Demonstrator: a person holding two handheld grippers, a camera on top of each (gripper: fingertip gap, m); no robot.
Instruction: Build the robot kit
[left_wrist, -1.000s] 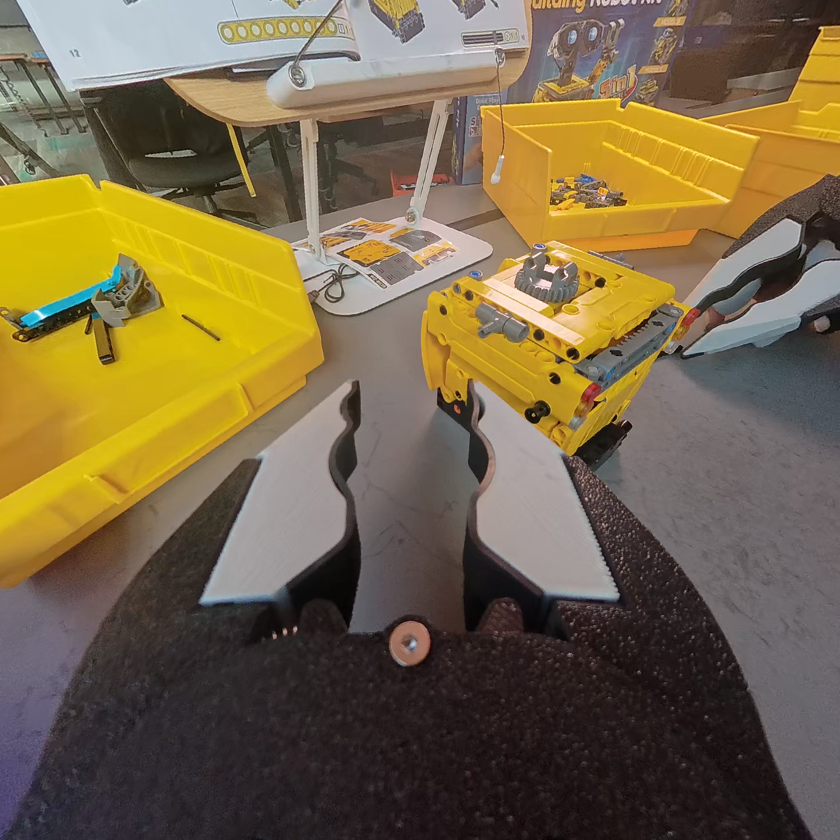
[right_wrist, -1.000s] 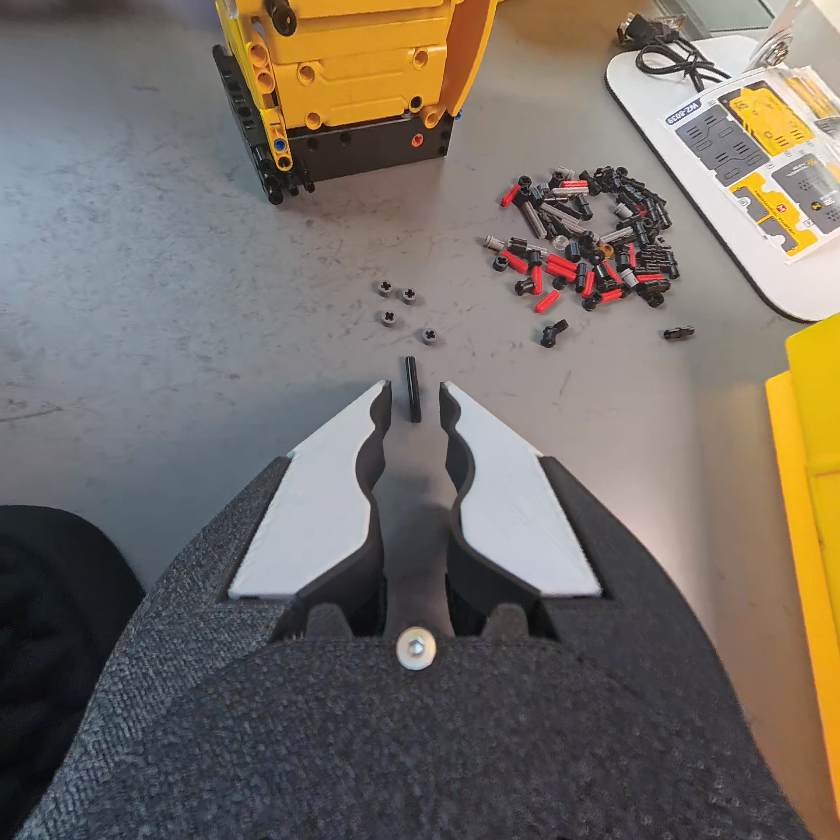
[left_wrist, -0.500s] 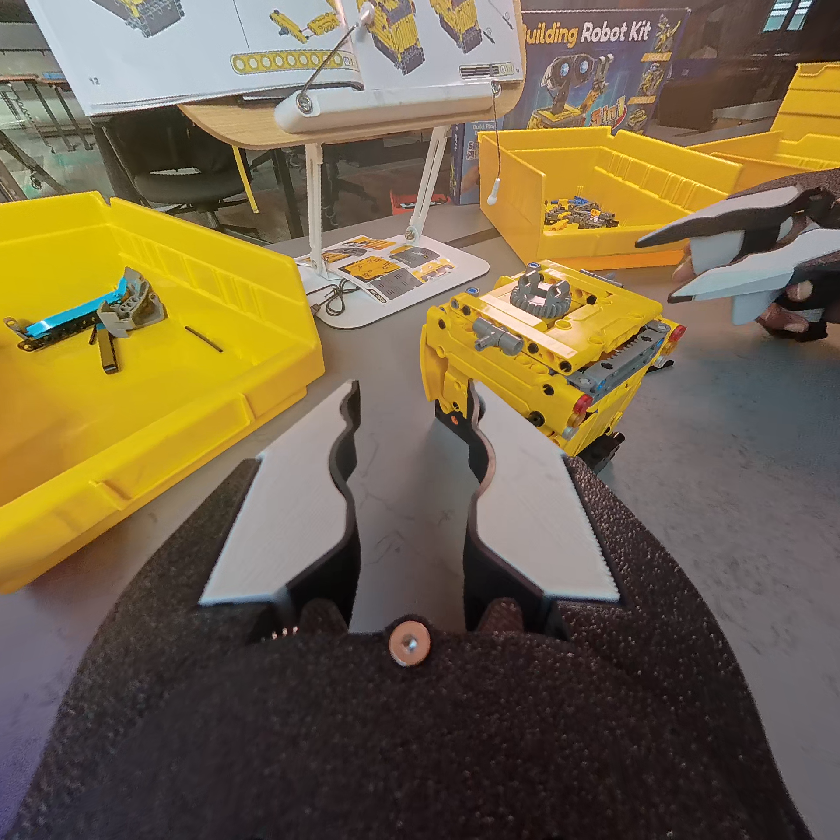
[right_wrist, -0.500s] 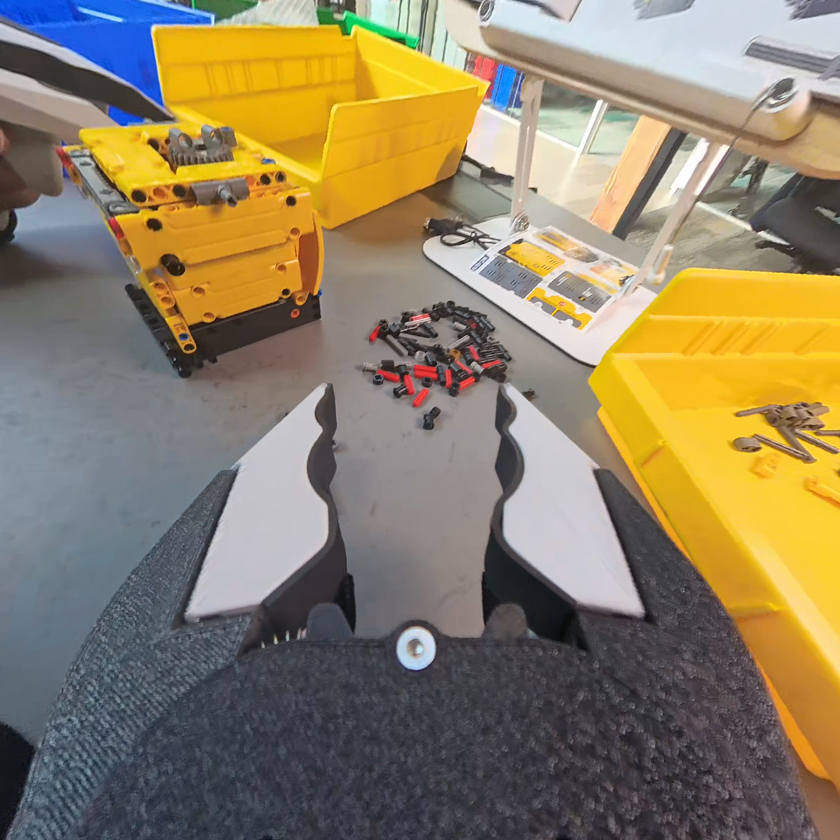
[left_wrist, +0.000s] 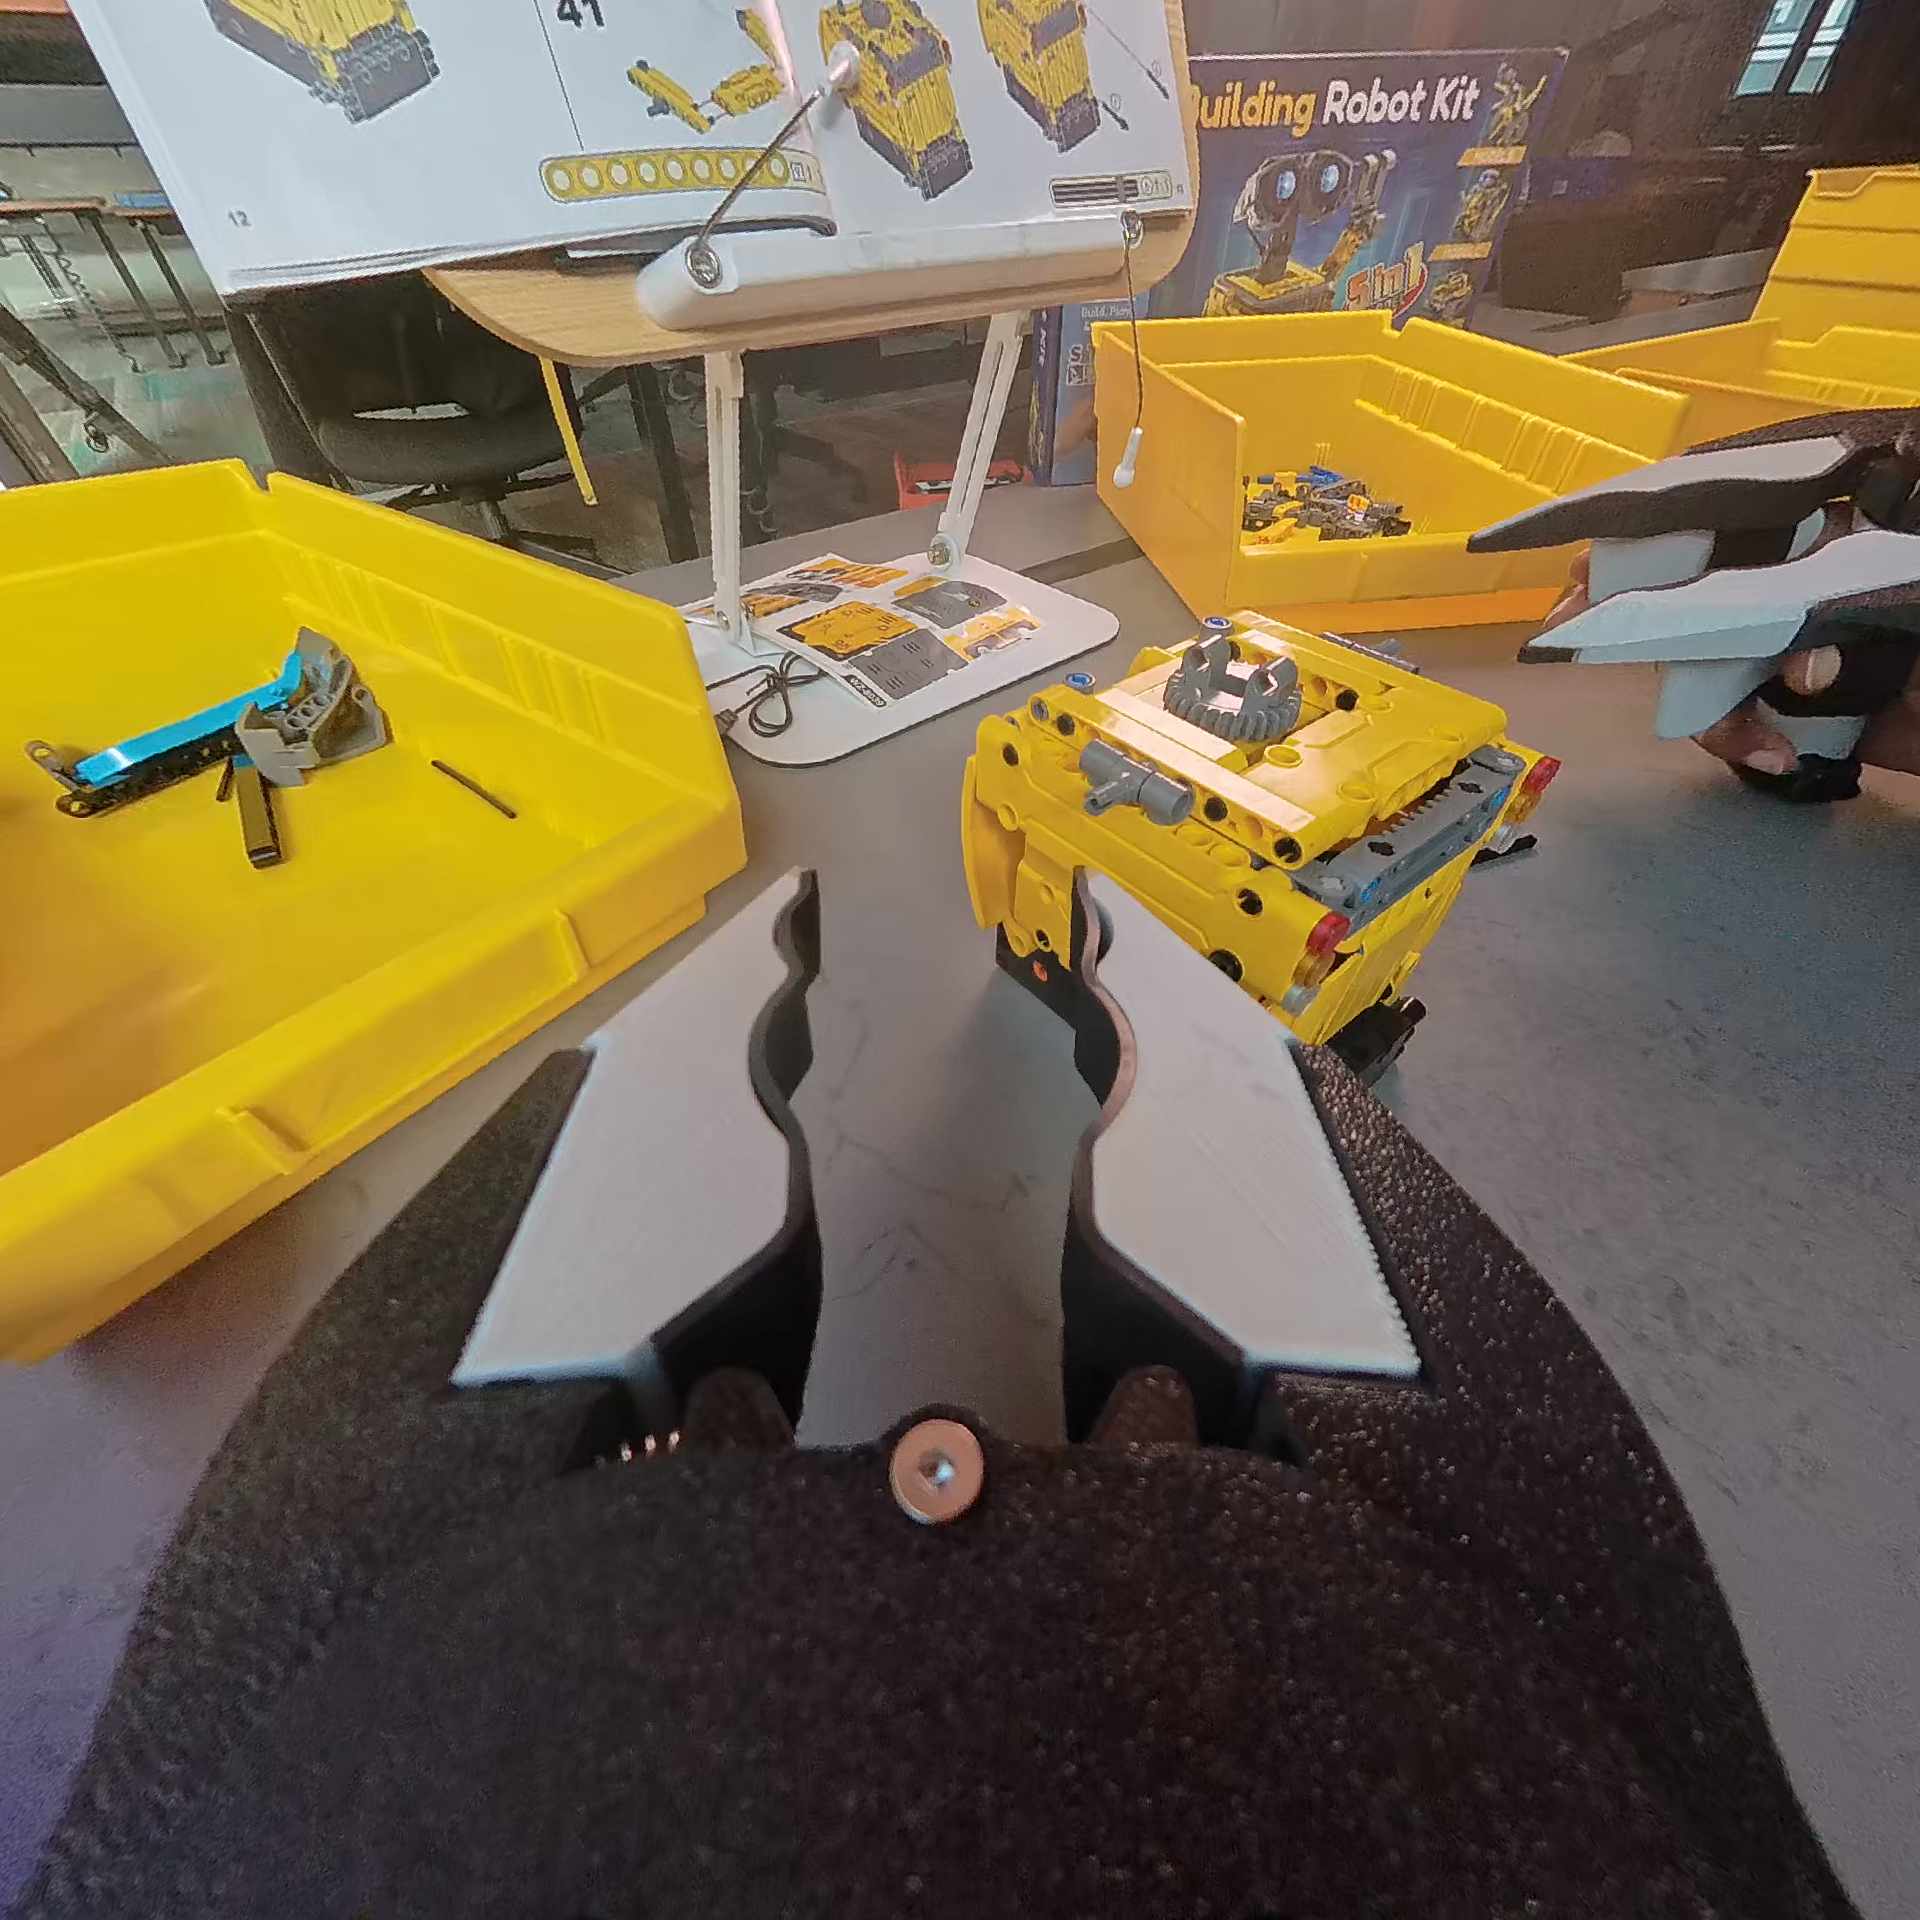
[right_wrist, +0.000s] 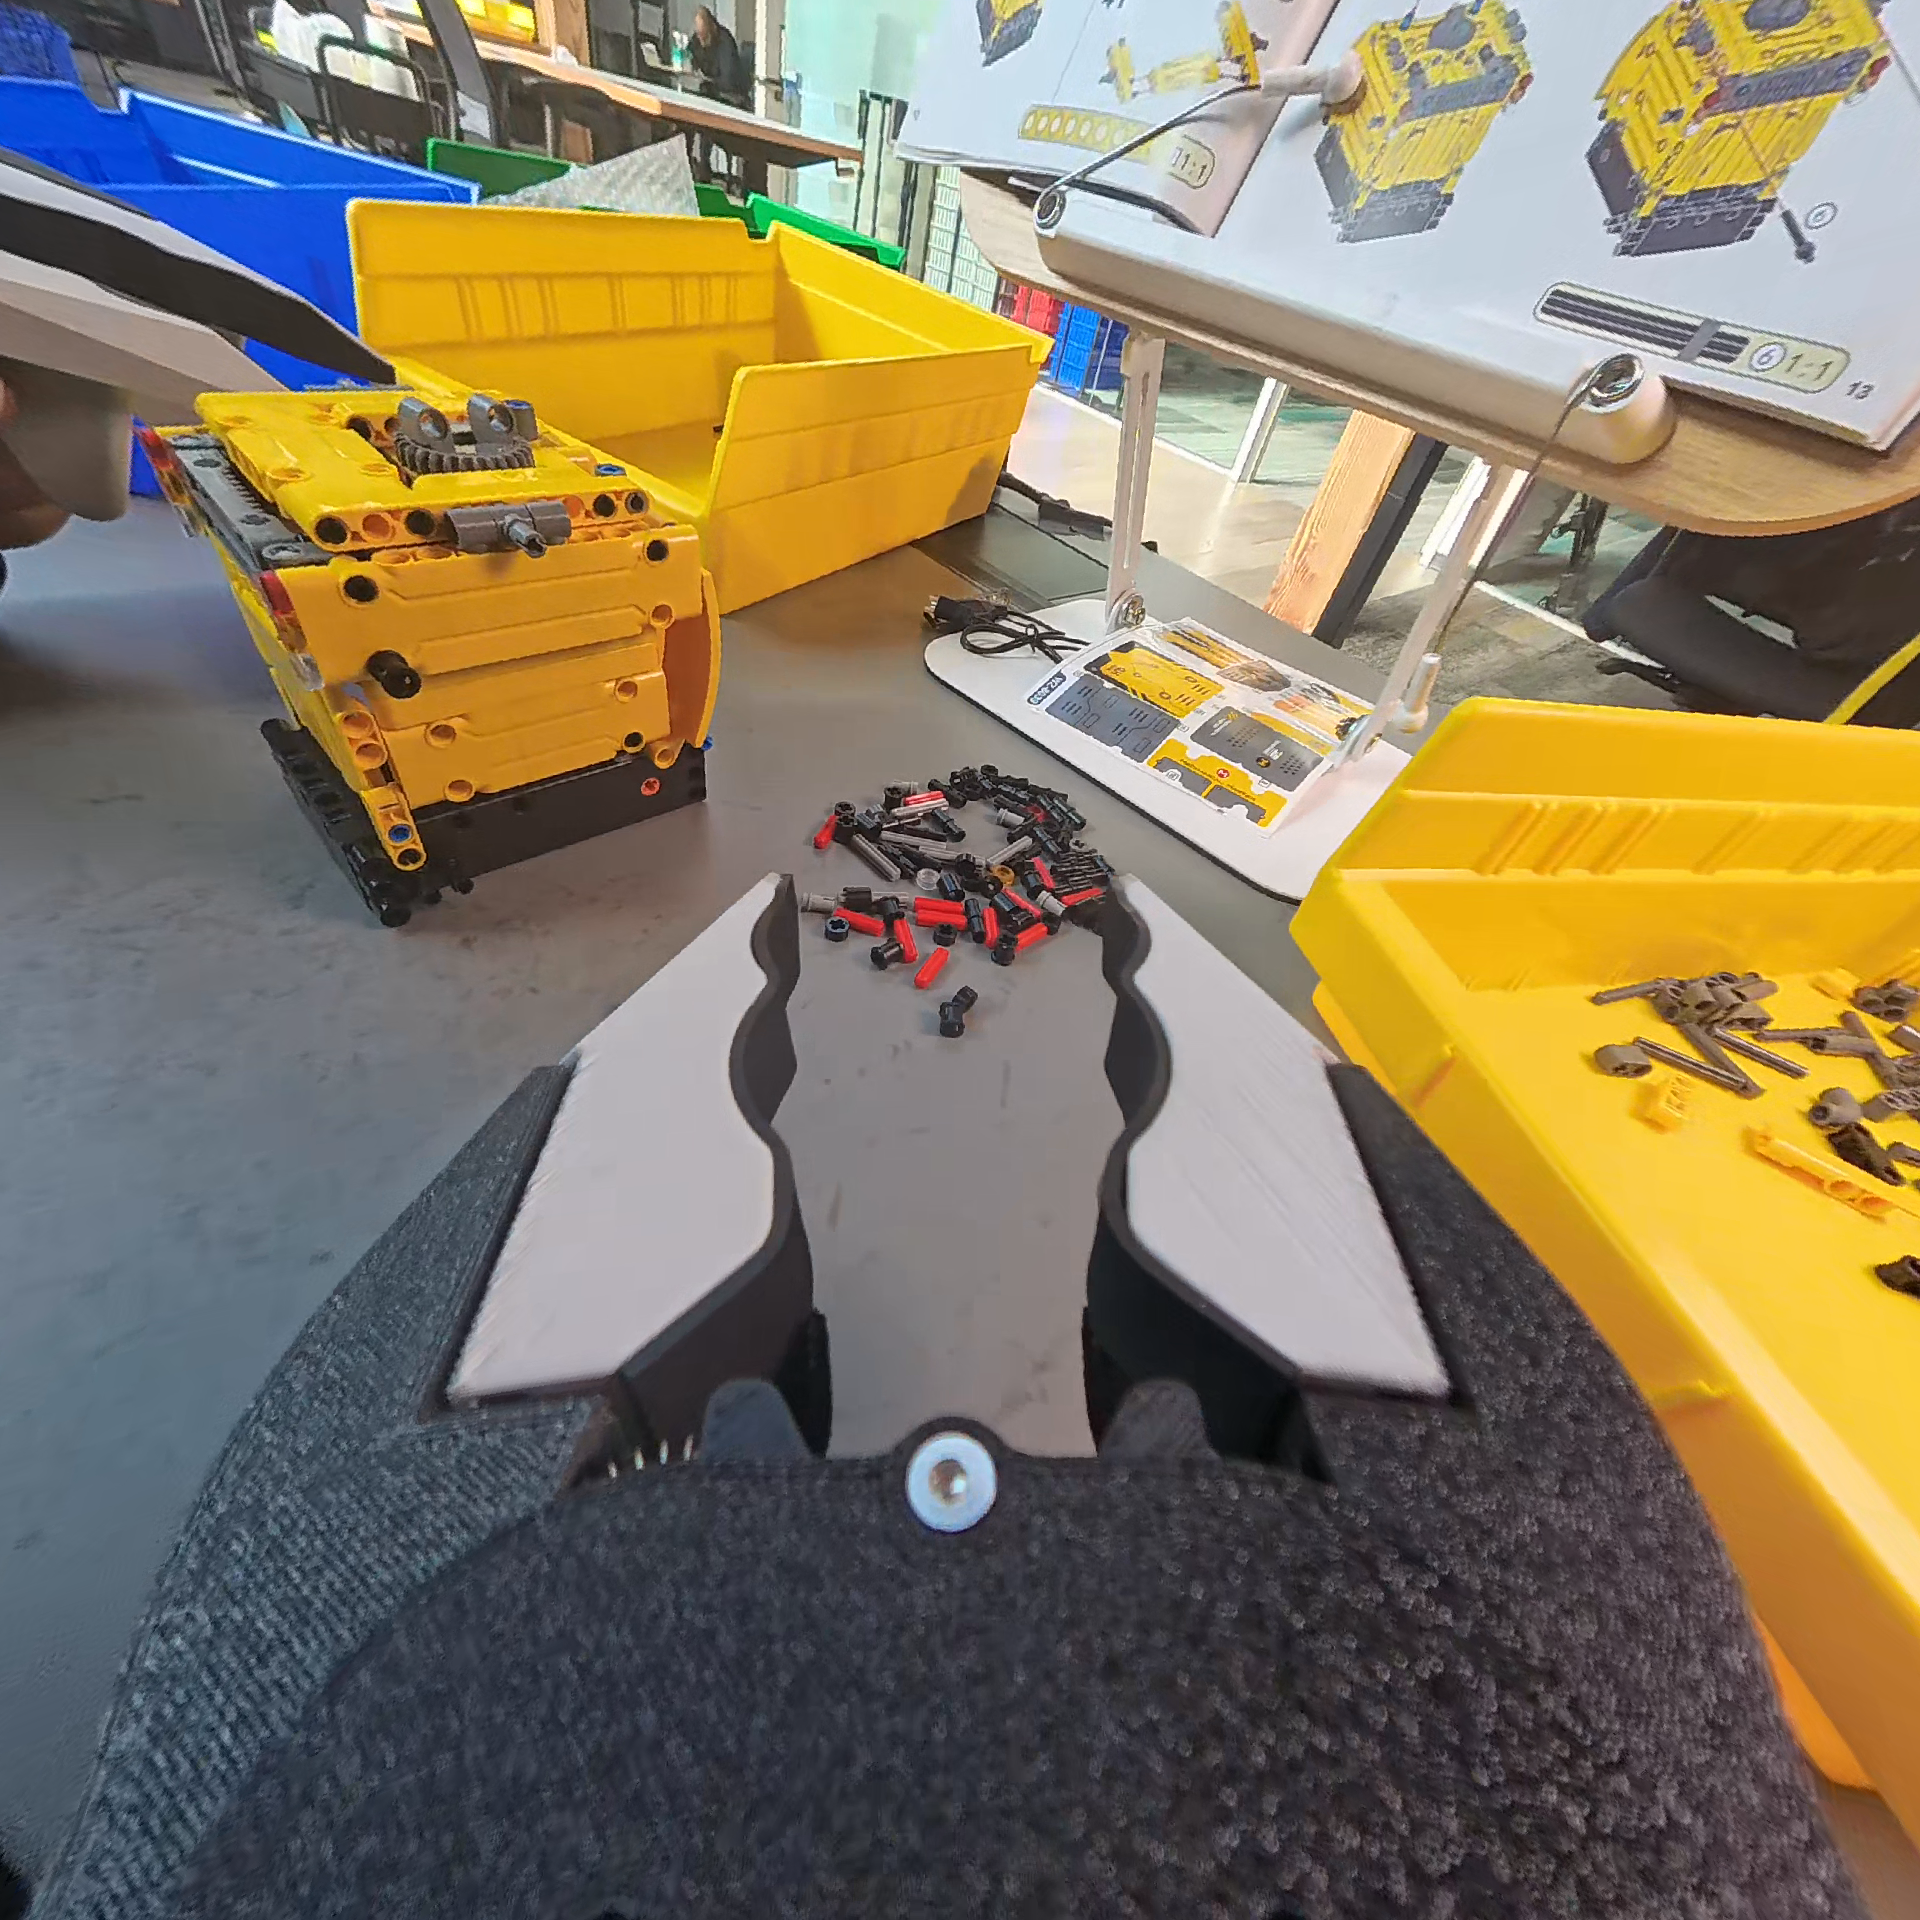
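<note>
Landmark: yellow brick model (left_wrist: 1236, 821) standing on the grey table (left_wrist: 1662, 1039).

Left of the model, a yellow bin (left_wrist: 343, 914) holds a blue-and-grey sub-assembly (left_wrist: 223, 727) and loose black pieces. Left gripper (left_wrist: 940, 894): fingers spread, nothing between them, right fingertip just in front of the model's lower left corner; contact cannot be told.

Behind the model, a white stand (left_wrist: 862, 281) carries the open instruction booklet (left_wrist: 623, 114).

Right gripper (right_wrist: 951, 899): fingers released, empty, raised above the table beyond the model's right side, pointing at a heap of red and black pins (right_wrist: 961, 883). A second yellow bin (right_wrist: 1683, 1143) of small grey parts lies beyond that heap.
</note>
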